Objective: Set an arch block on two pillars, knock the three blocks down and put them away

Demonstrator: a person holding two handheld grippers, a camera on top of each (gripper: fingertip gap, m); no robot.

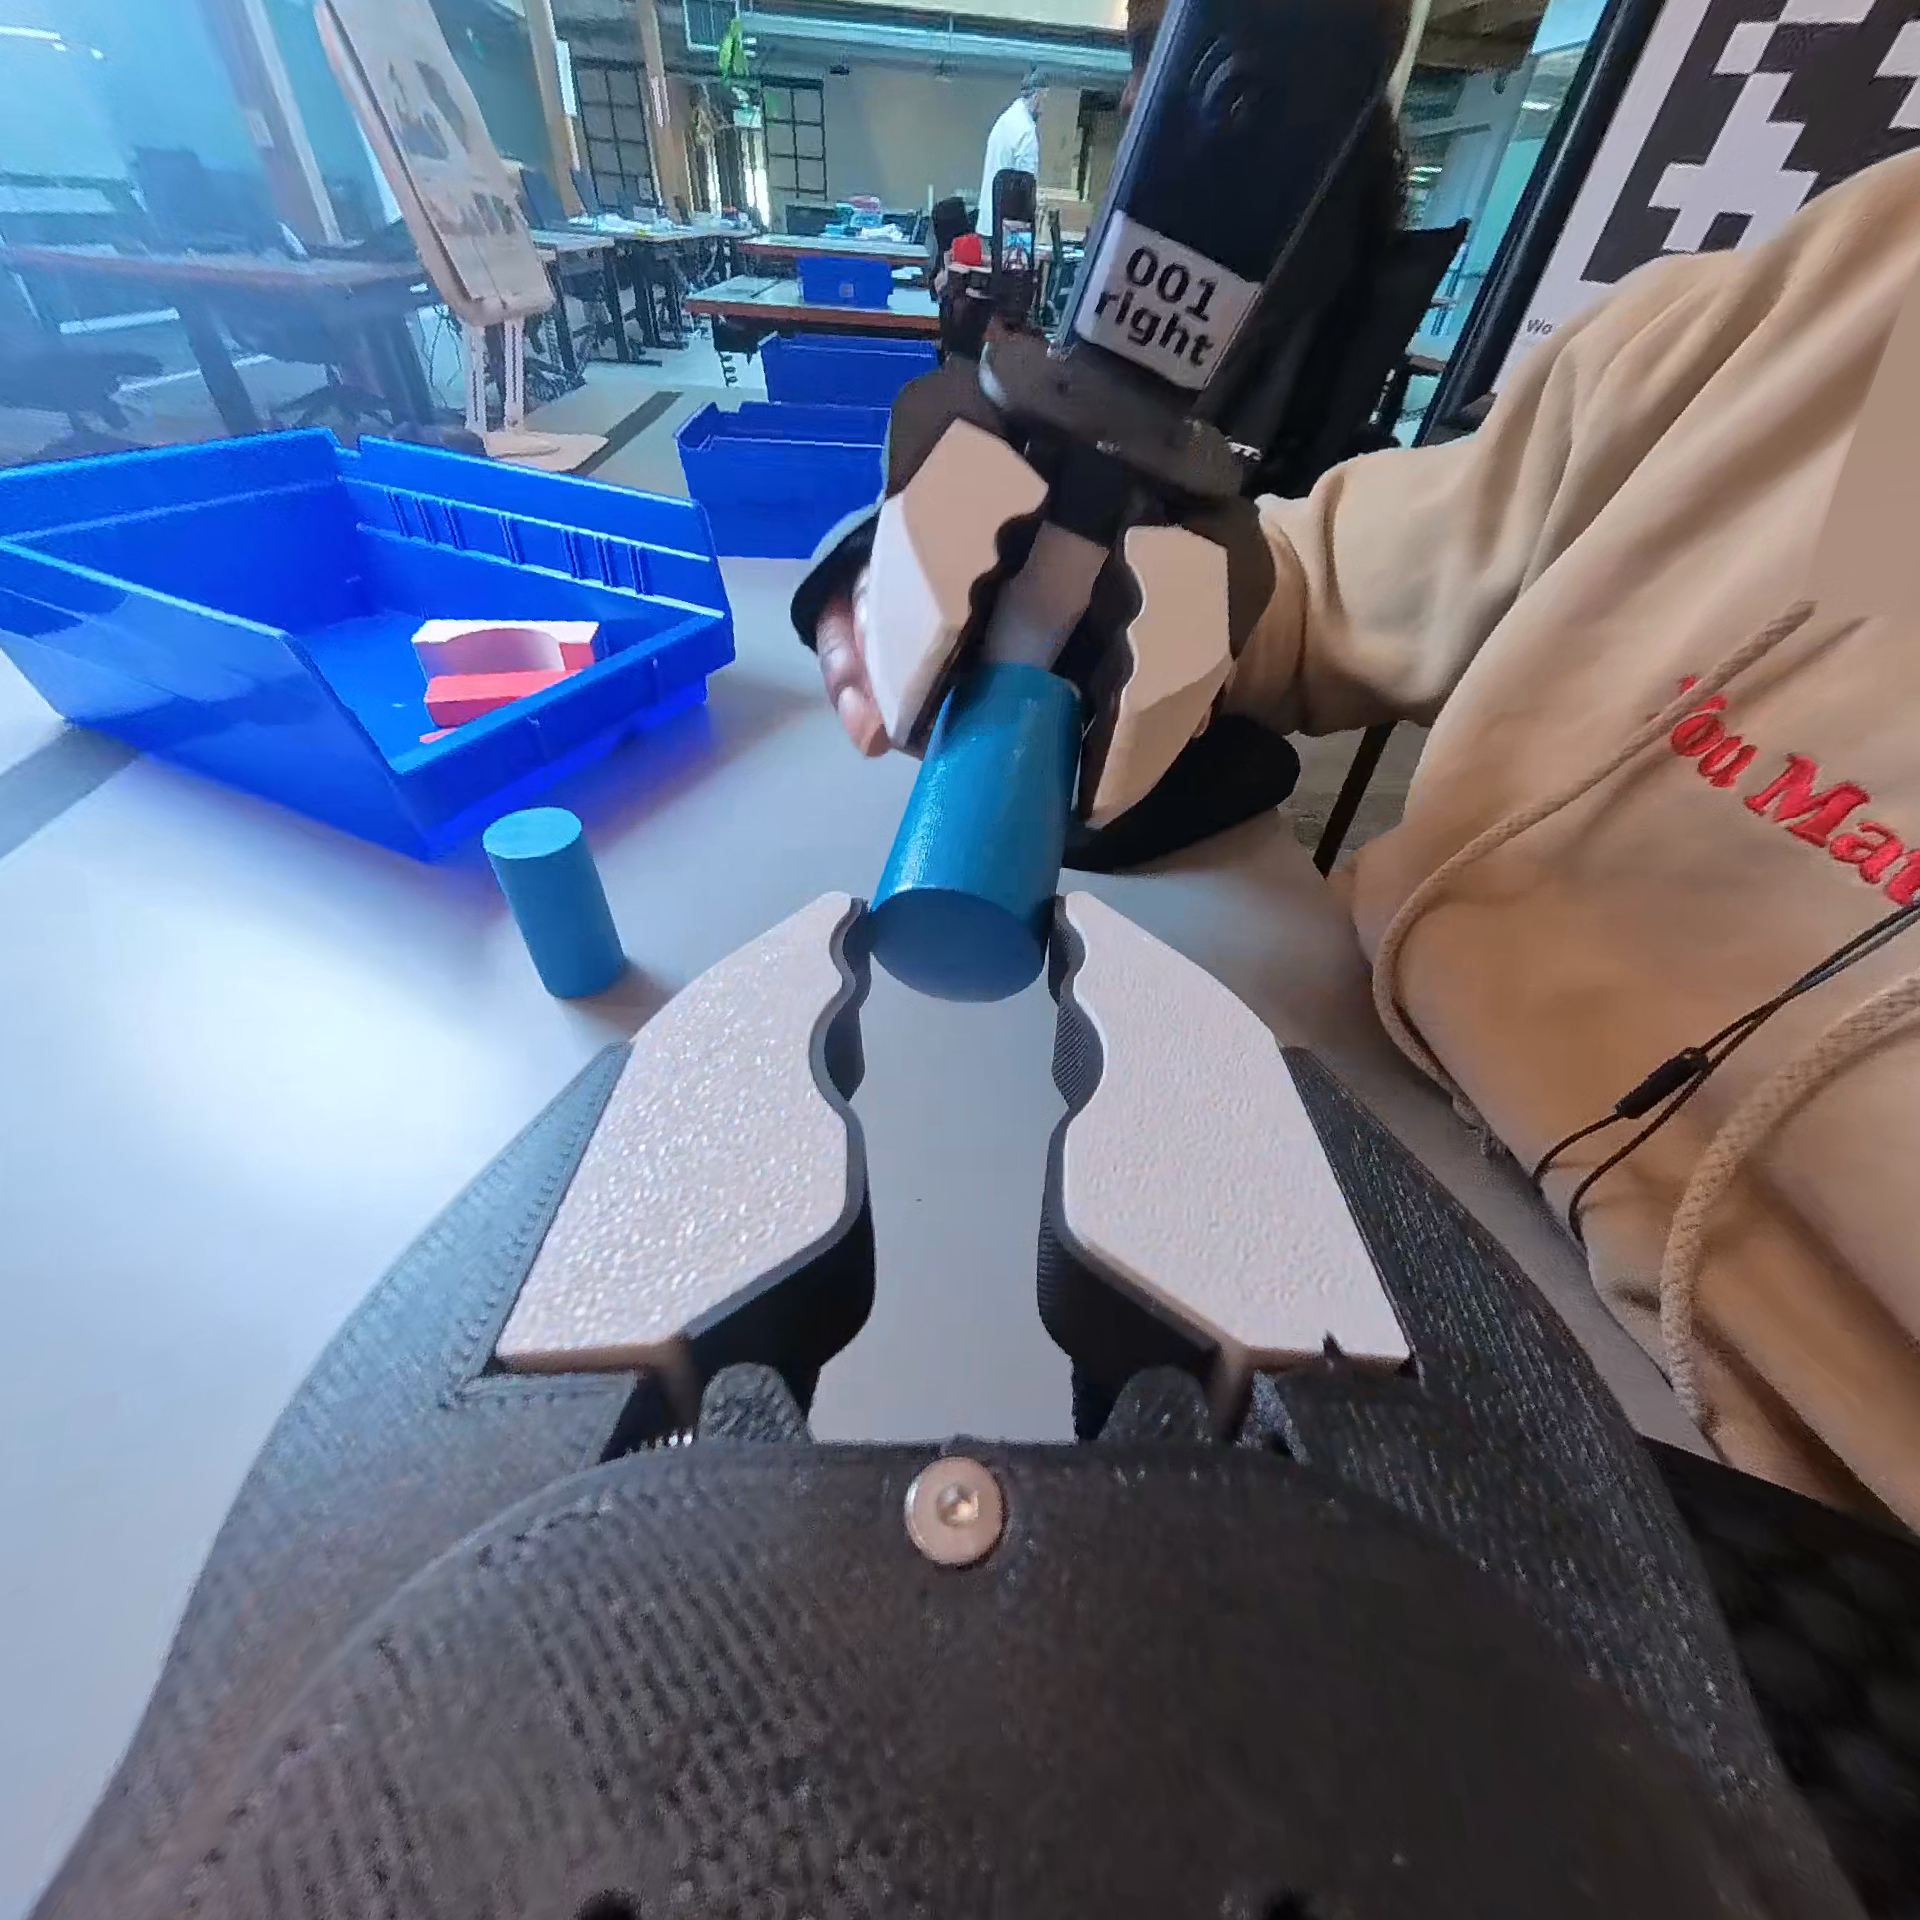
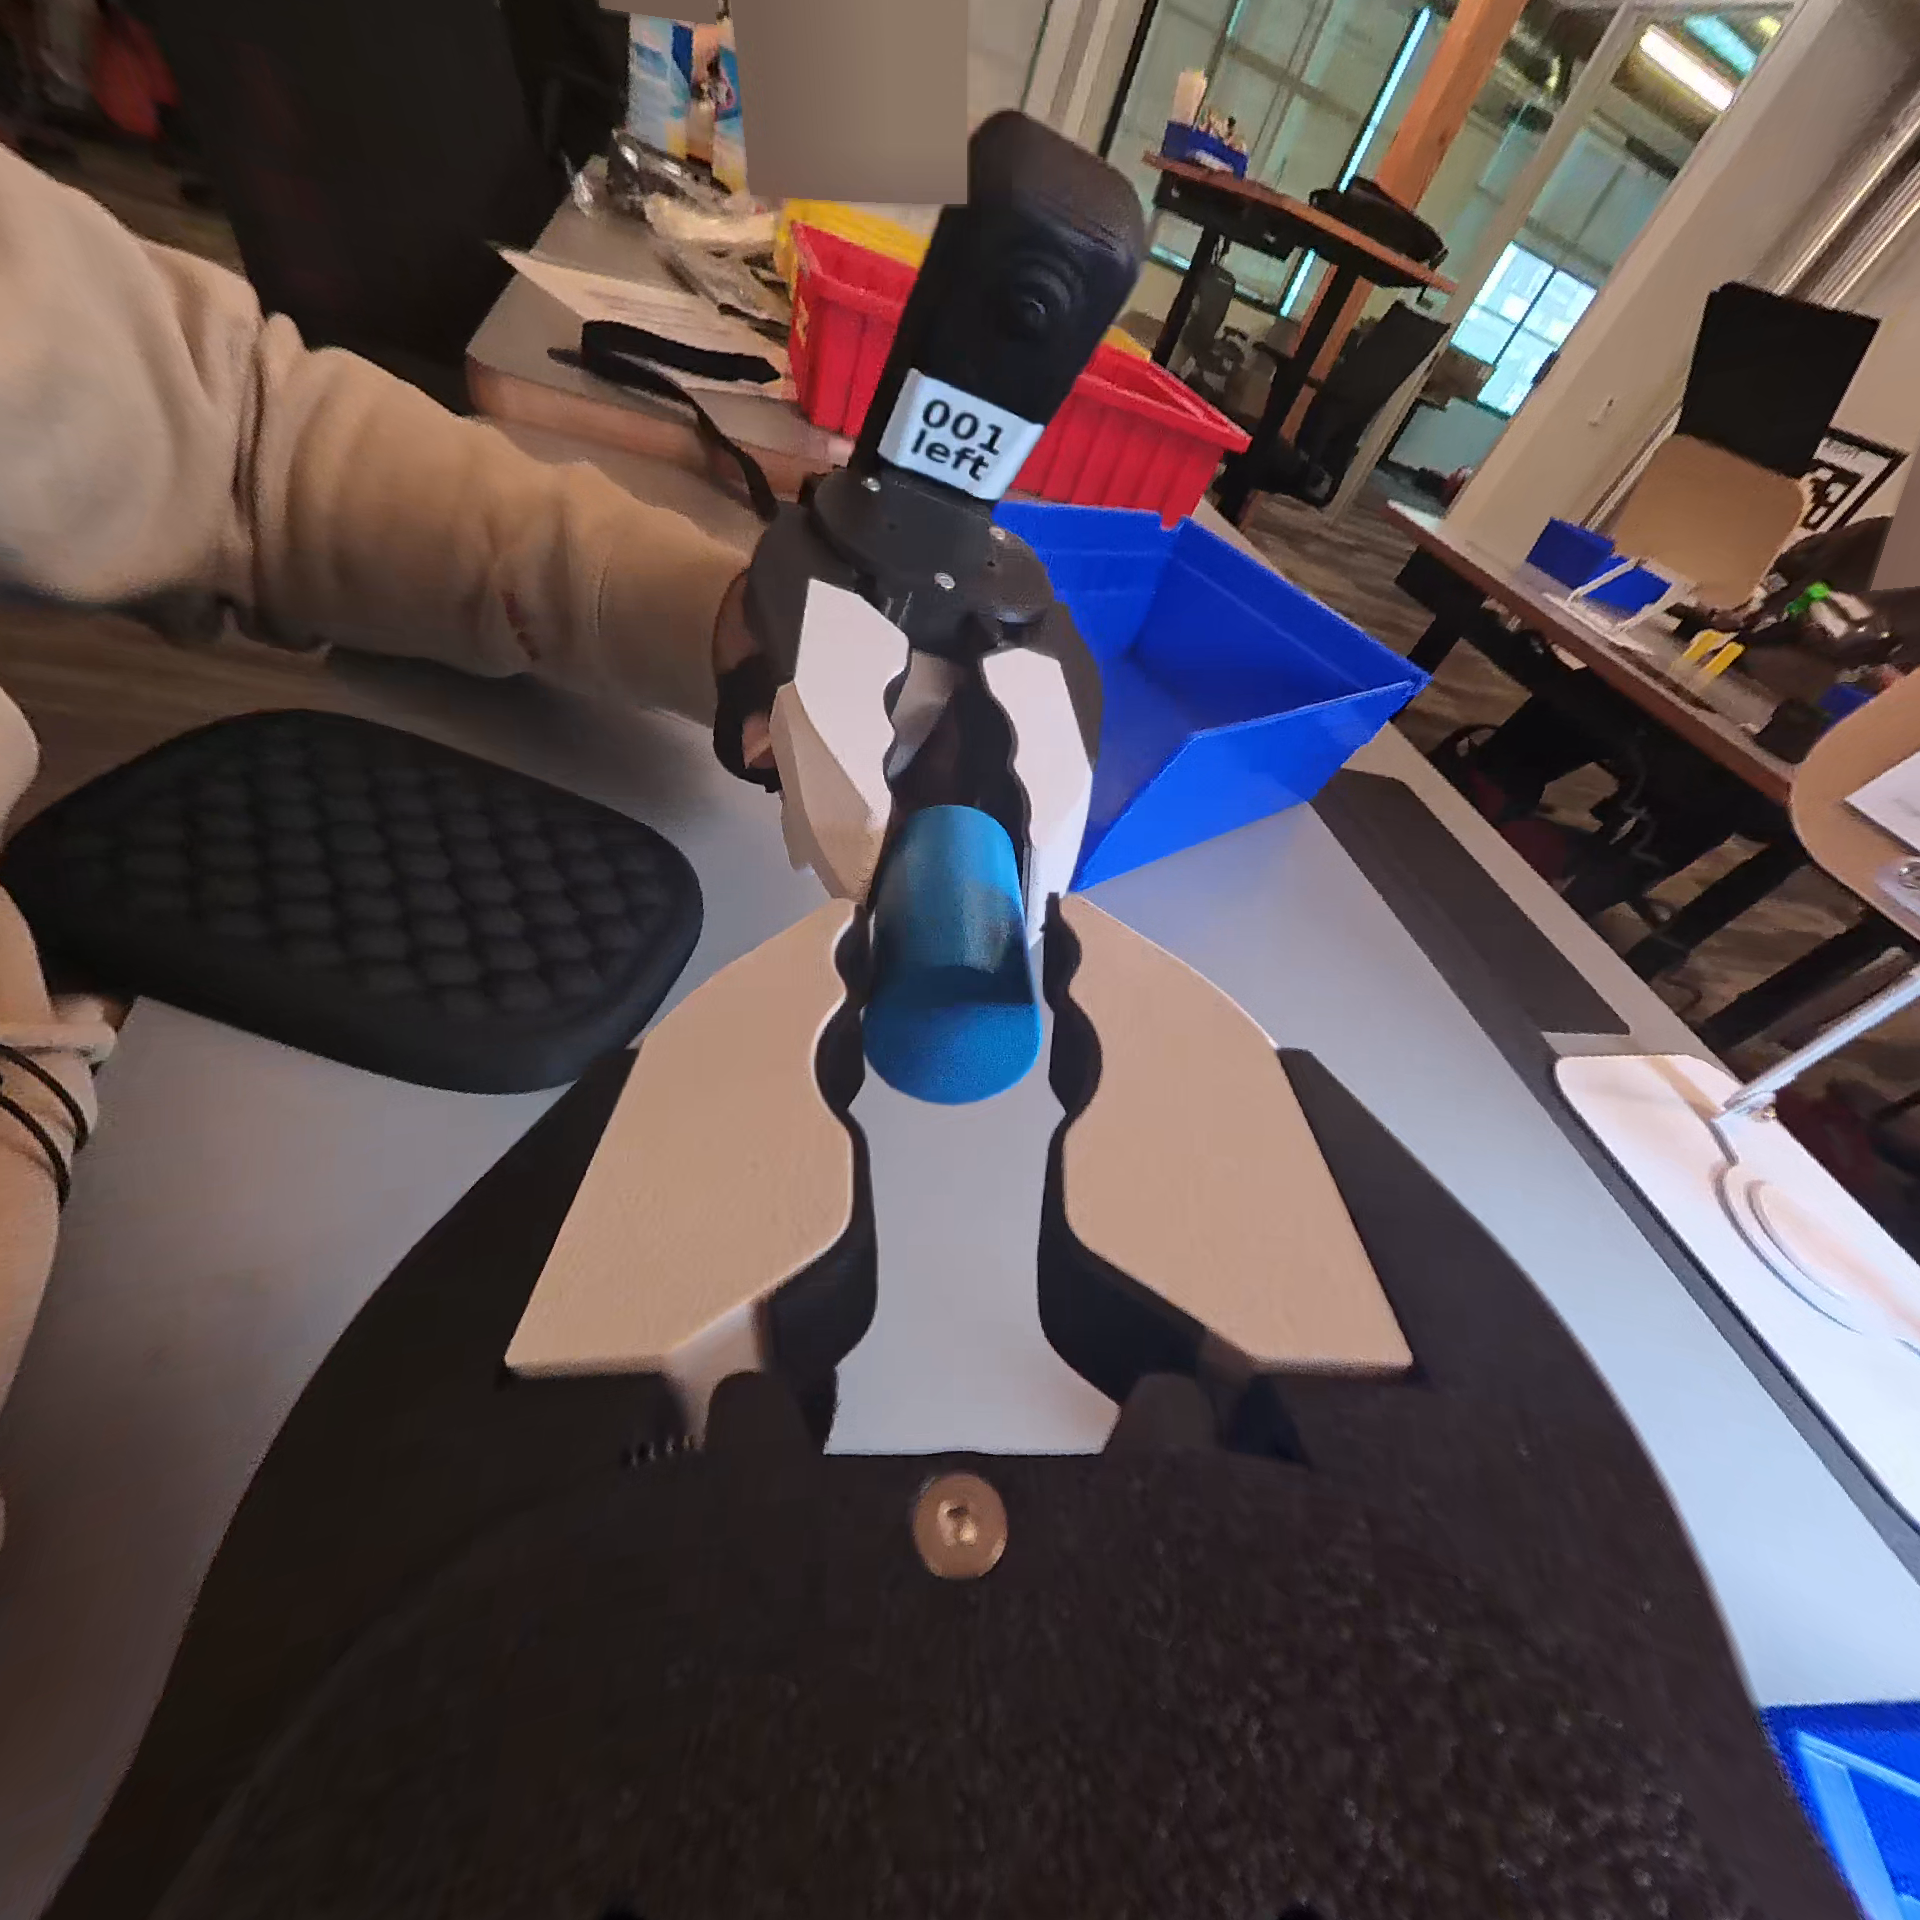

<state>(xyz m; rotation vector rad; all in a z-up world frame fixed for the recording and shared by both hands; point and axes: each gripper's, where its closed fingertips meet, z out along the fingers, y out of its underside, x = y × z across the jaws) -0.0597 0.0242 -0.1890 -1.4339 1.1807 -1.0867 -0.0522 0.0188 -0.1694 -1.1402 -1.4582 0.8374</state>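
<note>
While both grippers meet over the grey surface [image 1: 260, 1143], clutter sits off to the sides. In the left wrist view a blue bin [image 1: 343, 634] lies at 10 o'clock with the red arch block [image 1: 509, 649] inside it, resting on another red piece [image 1: 488, 694]. A second blue cylinder [image 1: 556, 902] stands upright on the surface just in front of the bin, at about 9 o'clock from the fingertips, apart from everything. More blue bins [image 1: 779, 478] sit farther back at 12 o'clock. A beige sleeve [image 1: 1558, 540] fills the 3 o'clock side.

In the right wrist view a black mesh pad [image 2: 343, 894] lies at 9 o'clock, an open blue bin [image 2: 1226, 696] at 1 o'clock, red bins [image 2: 1122, 426] behind it at 12 o'clock.

One blue cylinder [image 1: 977, 831] is held off the surface, tilted, spanning between the two grippers. The left gripper [image 1: 956, 935] has its fingers narrowed onto the near end of it, tips touching both sides. The right gripper [image 2: 951, 997] likewise has its fingers close against the other end; in its own view the cylinder [image 2: 951, 997] sits between the tips, touching them. Nothing blocks the path between cylinder and bin.
</note>
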